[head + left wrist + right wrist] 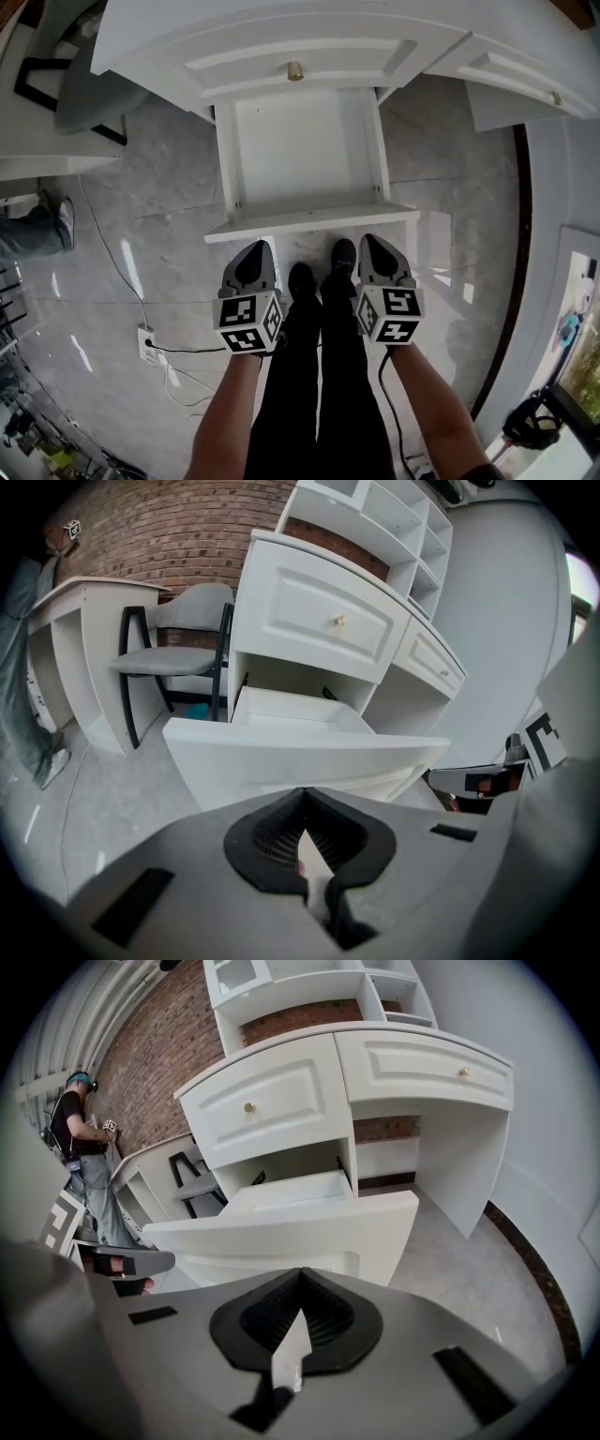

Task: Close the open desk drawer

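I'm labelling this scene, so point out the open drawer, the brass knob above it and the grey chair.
open drawer (309, 222), head view, on its front panel.
brass knob (295, 71), head view, on its centre.
grey chair (169, 662), left gripper view, on its seat.

One open drawer (305, 155); two shut drawers (267, 1101) (427, 1063); two brass knobs (249, 1107) (463, 1072); two tongs: left tongs (258, 248), right tongs (368, 242); one chair (178, 649); one power strip (147, 344) on floor (159, 244).

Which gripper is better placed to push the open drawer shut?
Left, marginally. Both are shut and face the drawer front, but in the head view the left gripper seems nearer it than the right gripper.
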Demonstrator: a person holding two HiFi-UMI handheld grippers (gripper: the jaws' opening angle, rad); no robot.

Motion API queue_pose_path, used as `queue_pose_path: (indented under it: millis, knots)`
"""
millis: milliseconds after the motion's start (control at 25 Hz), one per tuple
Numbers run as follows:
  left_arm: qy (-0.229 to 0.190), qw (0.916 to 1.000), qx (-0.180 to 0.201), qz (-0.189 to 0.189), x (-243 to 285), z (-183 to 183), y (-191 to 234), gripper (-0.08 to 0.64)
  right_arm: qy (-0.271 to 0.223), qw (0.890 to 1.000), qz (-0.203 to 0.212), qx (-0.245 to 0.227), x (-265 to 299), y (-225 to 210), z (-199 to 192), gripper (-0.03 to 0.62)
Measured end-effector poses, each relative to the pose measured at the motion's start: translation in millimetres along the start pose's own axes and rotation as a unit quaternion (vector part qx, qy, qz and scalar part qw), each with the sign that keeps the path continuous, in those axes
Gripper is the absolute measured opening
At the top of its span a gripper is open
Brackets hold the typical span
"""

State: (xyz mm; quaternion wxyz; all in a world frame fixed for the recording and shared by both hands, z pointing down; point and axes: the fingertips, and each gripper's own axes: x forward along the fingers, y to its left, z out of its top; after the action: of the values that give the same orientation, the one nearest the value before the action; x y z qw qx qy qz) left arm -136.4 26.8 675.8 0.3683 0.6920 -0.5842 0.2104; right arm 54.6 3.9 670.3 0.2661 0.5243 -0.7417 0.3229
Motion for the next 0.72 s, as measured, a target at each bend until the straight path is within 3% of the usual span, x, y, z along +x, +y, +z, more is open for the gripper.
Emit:
queue_pose_path:
  millis: [720]
  knots:
    - [-0.037,0.9991,-0.019,-0.002,23,14,6,0.009,-0.032,0.999,0.004,-0.021,45,2,10,0.005]
